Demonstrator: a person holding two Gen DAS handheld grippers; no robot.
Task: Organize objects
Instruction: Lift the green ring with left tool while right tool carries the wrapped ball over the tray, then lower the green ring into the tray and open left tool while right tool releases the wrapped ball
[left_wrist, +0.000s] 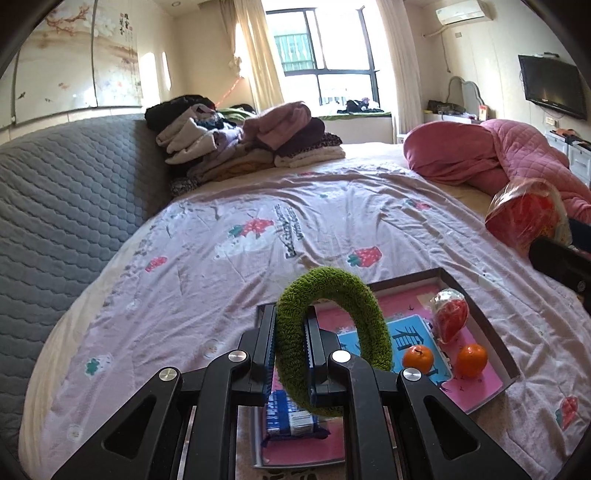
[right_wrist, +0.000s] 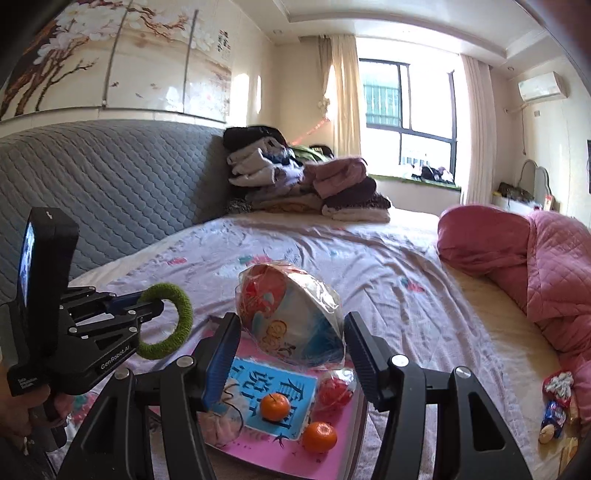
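Observation:
My left gripper (left_wrist: 290, 332) is shut on a fuzzy green ring (left_wrist: 373, 325) and holds it upright above the shallow box (left_wrist: 491, 328) on the bed. The ring (right_wrist: 184, 317) and the left gripper (right_wrist: 159, 308) also show at the left of the right wrist view. My right gripper (right_wrist: 291, 339) holds a plastic-wrapped paper lantern (right_wrist: 291, 314) between its wide-spread fingers, above the box (right_wrist: 360, 417). In the box lie two oranges (left_wrist: 417, 359) (left_wrist: 471, 359), a small red wrapped ornament (left_wrist: 448, 314), a blue packet (left_wrist: 291, 415) and a pink printed sheet (right_wrist: 266, 452).
The bed has a strawberry-print sheet (left_wrist: 258, 236). A pile of folded clothes (left_wrist: 243, 144) sits by the grey quilted headboard (left_wrist: 66, 199). A pink quilt (right_wrist: 535, 273) lies at the right. Snack packets (right_wrist: 554, 413) lie at the bed's right edge.

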